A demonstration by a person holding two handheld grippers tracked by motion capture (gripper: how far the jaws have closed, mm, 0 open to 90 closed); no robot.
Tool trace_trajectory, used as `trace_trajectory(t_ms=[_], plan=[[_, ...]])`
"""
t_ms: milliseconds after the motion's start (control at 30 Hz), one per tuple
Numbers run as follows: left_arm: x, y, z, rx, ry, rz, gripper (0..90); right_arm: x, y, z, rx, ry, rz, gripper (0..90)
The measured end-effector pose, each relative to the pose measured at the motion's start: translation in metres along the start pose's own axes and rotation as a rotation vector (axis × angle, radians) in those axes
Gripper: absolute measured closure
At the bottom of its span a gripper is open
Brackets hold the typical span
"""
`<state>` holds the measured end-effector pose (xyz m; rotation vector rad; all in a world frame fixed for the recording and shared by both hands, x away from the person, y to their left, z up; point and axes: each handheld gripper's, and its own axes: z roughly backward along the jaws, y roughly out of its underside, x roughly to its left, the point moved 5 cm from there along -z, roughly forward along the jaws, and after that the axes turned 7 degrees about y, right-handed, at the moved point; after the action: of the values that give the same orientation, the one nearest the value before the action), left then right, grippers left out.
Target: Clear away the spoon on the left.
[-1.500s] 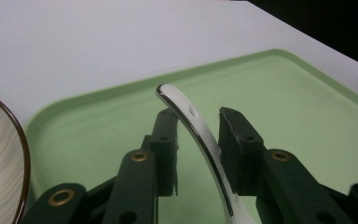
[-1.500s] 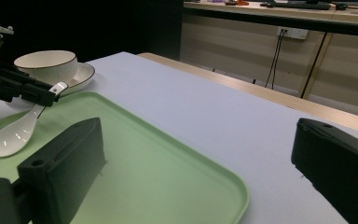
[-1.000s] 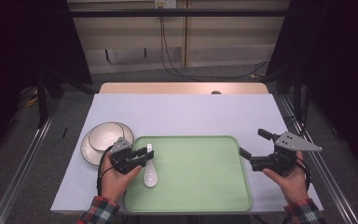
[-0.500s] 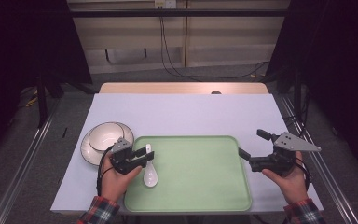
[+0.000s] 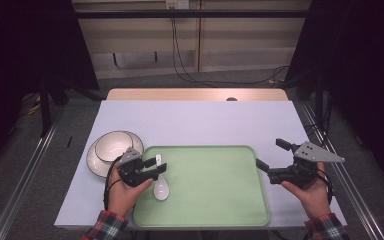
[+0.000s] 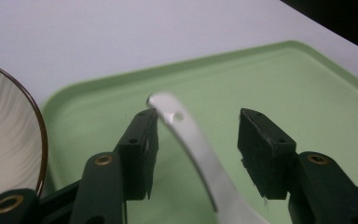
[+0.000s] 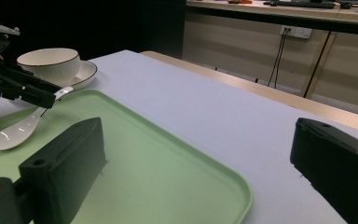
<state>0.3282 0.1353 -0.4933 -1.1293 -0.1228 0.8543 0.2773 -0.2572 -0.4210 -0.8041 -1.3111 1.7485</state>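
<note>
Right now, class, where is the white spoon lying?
In the high view the white spoon lies on the left end of the green tray, its handle between the open jaws of the left gripper, just right of the bowl.

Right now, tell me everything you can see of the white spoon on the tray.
The spoon is glossy white, ceramic by its look, with a small hole near the handle tip. Its bowl rests on the green tray near the left rim and the handle rises toward the left gripper. The fingers have just been opening; the handle stands between them, close against the left one, clear of the other.
</note>
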Motion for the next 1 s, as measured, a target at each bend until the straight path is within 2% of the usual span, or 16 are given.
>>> trace_trajectory(t_ms=[267,433,500,733,1000], plan=[[-0.001,-0.007,0.003,-0.047,0.002,-0.032,37.2,0.001,0.000,0.000,0.000,0.000,-0.001,2.6],[-0.002,-0.013,0.007,-0.076,0.009,-0.069,31.6,0.001,0.000,0.000,-0.001,0.000,-0.003,2.6],[-0.003,-0.015,0.010,-0.088,0.027,-0.073,30.2,0.000,0.000,0.000,-0.001,-0.002,0.002,2.6],[-0.004,-0.020,0.016,-0.118,0.017,-0.088,24.0,0.000,0.000,0.000,-0.005,-0.001,-0.007,2.5],[-0.006,-0.026,0.022,-0.144,0.033,-0.094,20.5,-0.002,-0.001,0.002,-0.013,0.000,-0.021,2.6]])
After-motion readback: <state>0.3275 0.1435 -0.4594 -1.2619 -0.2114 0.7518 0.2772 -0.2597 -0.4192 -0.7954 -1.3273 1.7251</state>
